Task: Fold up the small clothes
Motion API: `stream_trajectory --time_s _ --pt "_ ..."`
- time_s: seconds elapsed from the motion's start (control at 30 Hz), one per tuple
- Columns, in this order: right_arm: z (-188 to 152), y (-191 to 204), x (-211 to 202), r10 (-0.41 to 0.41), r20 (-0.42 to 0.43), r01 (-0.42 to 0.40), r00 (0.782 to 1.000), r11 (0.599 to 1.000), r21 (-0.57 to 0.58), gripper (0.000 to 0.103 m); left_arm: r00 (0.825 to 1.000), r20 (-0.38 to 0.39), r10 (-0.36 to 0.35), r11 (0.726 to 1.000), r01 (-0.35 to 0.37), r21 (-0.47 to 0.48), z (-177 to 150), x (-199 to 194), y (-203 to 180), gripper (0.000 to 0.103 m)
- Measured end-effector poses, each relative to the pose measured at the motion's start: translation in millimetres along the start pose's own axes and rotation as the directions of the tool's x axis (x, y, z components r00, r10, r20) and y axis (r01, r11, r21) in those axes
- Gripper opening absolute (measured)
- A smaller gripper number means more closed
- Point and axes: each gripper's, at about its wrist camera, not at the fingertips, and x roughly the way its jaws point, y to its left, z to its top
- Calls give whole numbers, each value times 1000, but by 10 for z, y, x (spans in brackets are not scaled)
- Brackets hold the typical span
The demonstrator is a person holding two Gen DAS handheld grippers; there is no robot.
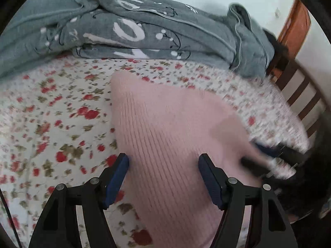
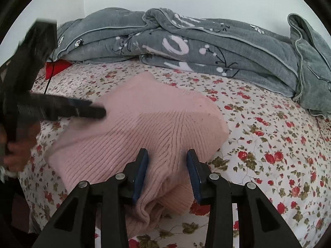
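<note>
A pink ribbed knit garment (image 1: pixel 165 128) lies folded on the floral bed sheet (image 1: pixel 51 113); it also shows in the right wrist view (image 2: pixel 144 124). My left gripper (image 1: pixel 163 161) is open, its jaws standing over the garment's near part. It shows blurred in the right wrist view (image 2: pixel 91 111) at the garment's left side. My right gripper (image 2: pixel 167 157) is open, with a bunched fold of the garment between its blue pads, not clamped. It shows blurred at the garment's right edge in the left wrist view (image 1: pixel 264 155).
A crumpled grey blanket (image 1: pixel 144 26) with white print lies along the far side of the bed, also in the right wrist view (image 2: pixel 196 45). A wooden slatted headboard (image 1: pixel 300 86) stands at the right. A red item (image 2: pixel 55 68) lies at the far left.
</note>
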Motion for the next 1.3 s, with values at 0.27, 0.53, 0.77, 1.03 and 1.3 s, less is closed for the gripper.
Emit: stream_trajectory --time_s 0.27,0.53,0.77,1.03,1.3 --pt "-63 270 -354 32 125 -28 992 999 -36 43 996 53 -76 997 75 19 -209 -284 -58 69" --pt "-369 357 -284 -18 120 24 993 998 -50 46 999 48 -14 999 12 48 -532 -197 -153 73" --pt "-461 372 -213 -82 73 85 994 995 -46 46 999 19 -42 995 44 -88 -665 -159 -11 75" --pt "-307 284 -660 -87 172 89 981 996 -2 46 997 76 -21 997 26 -72 -649 -474 -75 72" --pt "-183 295 -665 -116 213 117 970 993 11 34 988 143 -57 996 67 -66 -503 -625 -191 71"
